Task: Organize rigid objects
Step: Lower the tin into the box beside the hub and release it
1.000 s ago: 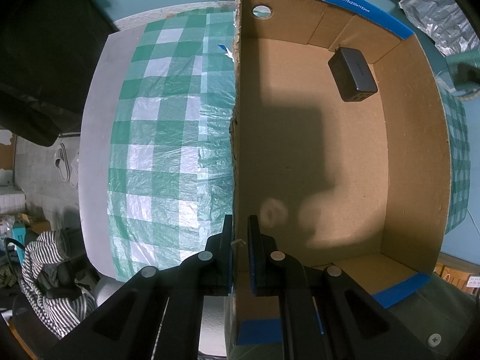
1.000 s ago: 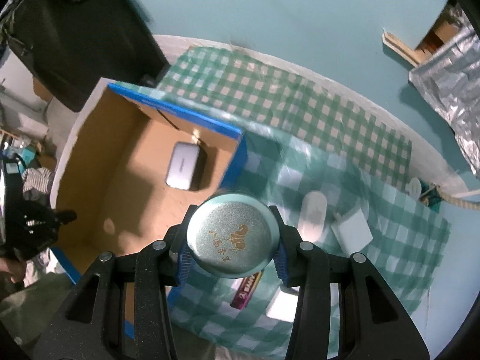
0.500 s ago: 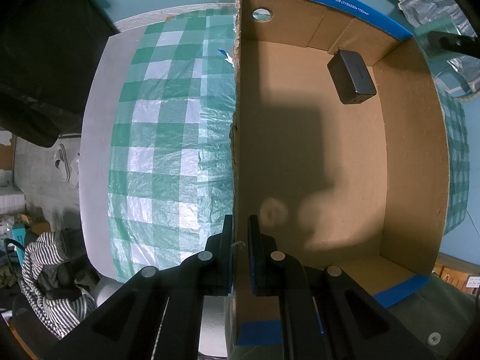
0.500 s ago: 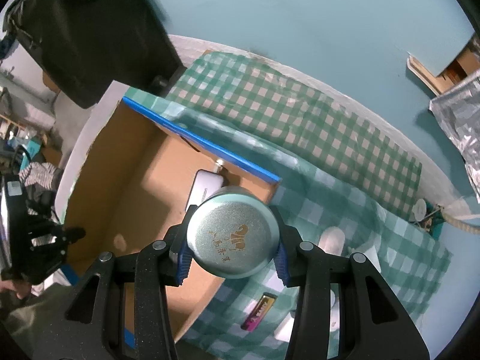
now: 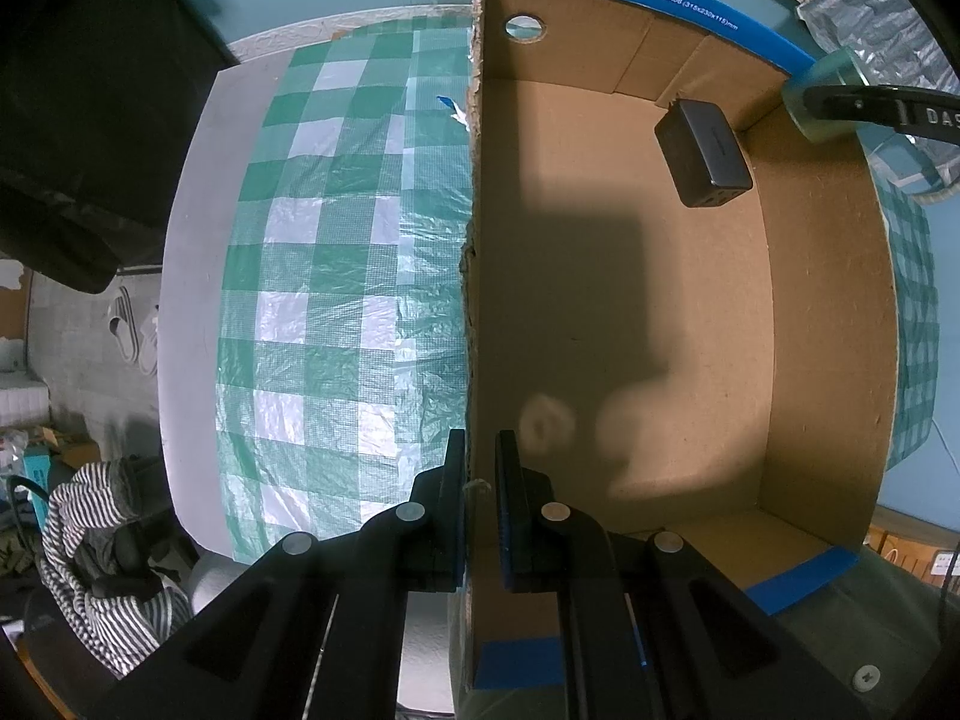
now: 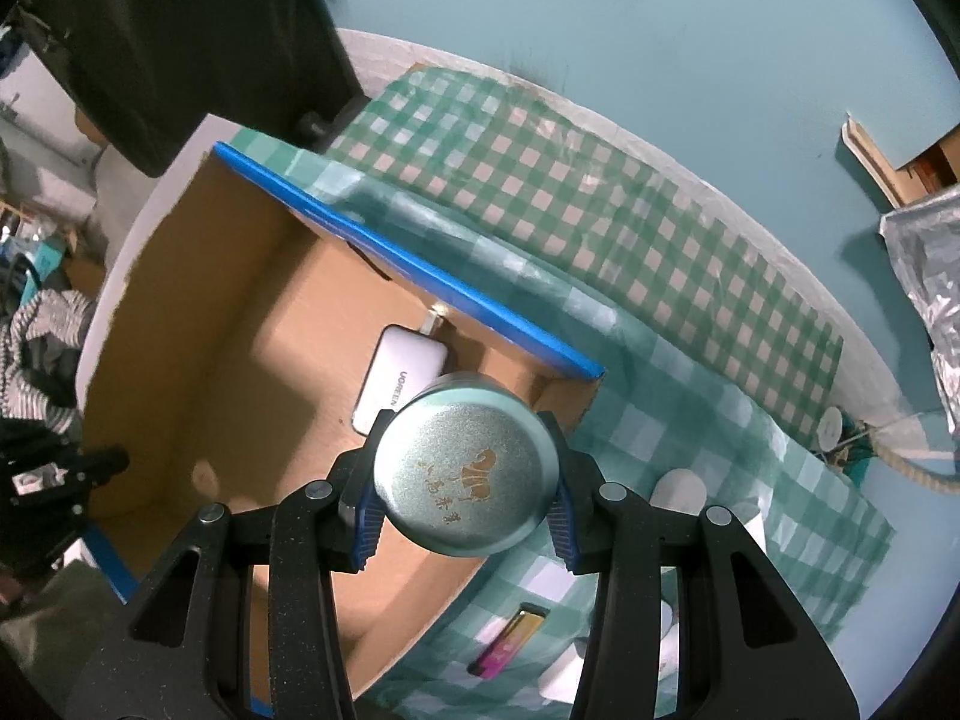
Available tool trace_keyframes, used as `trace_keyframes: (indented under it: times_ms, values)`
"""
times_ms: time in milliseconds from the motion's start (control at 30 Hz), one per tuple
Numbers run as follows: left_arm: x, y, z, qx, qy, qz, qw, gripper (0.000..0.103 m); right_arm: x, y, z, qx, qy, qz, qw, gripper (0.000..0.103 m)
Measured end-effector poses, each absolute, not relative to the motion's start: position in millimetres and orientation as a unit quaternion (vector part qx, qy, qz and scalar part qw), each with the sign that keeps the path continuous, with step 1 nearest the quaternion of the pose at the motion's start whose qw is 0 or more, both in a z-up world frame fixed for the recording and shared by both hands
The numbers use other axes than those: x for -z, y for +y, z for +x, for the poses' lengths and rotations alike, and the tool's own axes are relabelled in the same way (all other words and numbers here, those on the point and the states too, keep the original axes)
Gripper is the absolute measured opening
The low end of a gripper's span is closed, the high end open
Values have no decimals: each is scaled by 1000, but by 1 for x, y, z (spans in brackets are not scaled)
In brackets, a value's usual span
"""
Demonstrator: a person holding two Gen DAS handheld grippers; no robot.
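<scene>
An open cardboard box (image 5: 828, 312) with blue taped edges stands on the green checked tablecloth. My left gripper (image 5: 480, 480) is shut on the box's left wall. A grey power adapter (image 5: 702, 153) lies in the box's far right corner, also seen from above as a pale adapter (image 6: 399, 375). My right gripper (image 6: 465, 489) is shut on a round pale green tin (image 6: 467, 471) with gold print on its end. It hangs over the box's right corner, partly covering the adapter. The tin (image 5: 825, 99) and right gripper also show above the box's far right rim in the left wrist view.
On the cloth right of the box lie a pink and yellow lighter (image 6: 510, 639) and several white objects (image 6: 678, 489). A black chair (image 6: 180, 36) stands behind the table. Striped clothing (image 5: 102, 546) lies on the floor at left. Crumpled foil (image 6: 930, 276) sits at far right.
My right gripper has carried the tin left and down, from over the cloth to over the box's right corner. In the left wrist view the tin has come in at upper right. The left gripper stayed put.
</scene>
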State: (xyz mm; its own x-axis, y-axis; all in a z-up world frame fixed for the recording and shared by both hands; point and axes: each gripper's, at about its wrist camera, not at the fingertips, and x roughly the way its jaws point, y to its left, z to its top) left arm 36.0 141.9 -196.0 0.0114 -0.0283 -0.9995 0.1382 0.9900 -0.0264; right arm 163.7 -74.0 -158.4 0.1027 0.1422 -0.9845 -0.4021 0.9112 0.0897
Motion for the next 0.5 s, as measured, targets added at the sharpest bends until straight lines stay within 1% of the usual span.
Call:
trace_keyframes:
  times_ms: [300,500]
  values:
    - [197,142,35,59,702,37,709,8,170,-66,166,-170,646,-121,735,44]
    - [197,142,33,60,702,37,708,8,168,-69,168,-167,645,-105,738,46]
